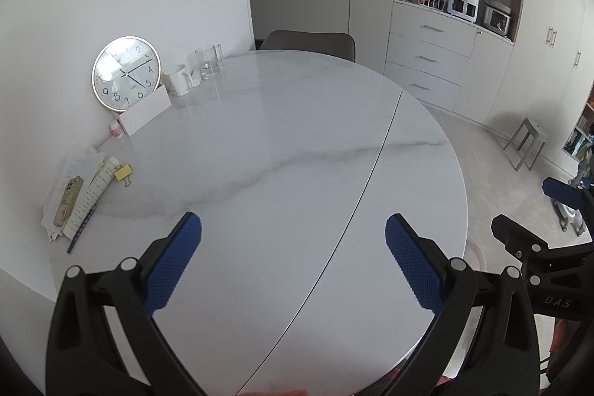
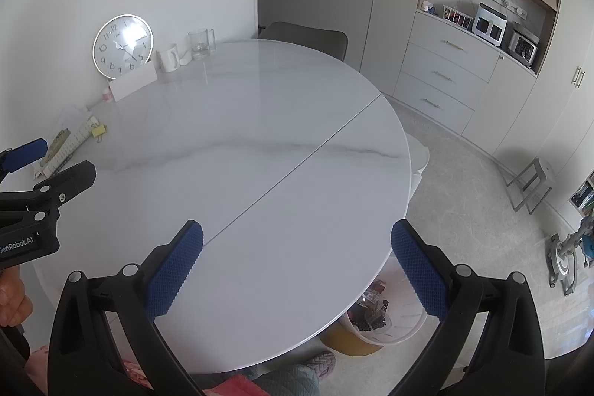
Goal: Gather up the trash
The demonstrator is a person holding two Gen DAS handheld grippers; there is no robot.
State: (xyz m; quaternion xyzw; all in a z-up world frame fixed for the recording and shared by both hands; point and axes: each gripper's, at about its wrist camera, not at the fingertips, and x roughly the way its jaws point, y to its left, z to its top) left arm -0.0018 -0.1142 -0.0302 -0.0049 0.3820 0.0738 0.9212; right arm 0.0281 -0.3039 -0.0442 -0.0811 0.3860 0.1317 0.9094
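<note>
Far to the left of the left tongs [image 1: 293, 262], at the desk [image 1: 297, 143] edge: a stack of papers [image 1: 74, 169] with a phone [image 1: 68, 201] on top, a ruler-like printed strip [image 1: 92, 195], a pen [image 1: 81, 229] and a yellow binder clip [image 1: 123, 172]. Probably belongings, not trash. Beyond, against the wall: a clock [image 1: 126, 72], a white card [image 1: 146, 114], a mug [image 1: 178, 79] and a glass [image 1: 208, 62].

Left tongs spread wide, holding nothing, hovering over bare marble. No loose trash visible ahead of them or between the fingers.

Right tongs [image 2: 297, 270] likewise spread wide and empty, at the near rim of the desk. Below and right of them, on the floor beside the desk, a white waste bin [image 2: 404, 321] with wrappers [image 2: 371, 310] already inside: crinkly, light, likely foil or plastic.

Judging by that, any remaining scrap likely light, thin and slippery on polished marble; best pinched at a raised fold or edge, not pressed flat. Papers on the far left limp; take at a corner, if wanted at all.
</note>
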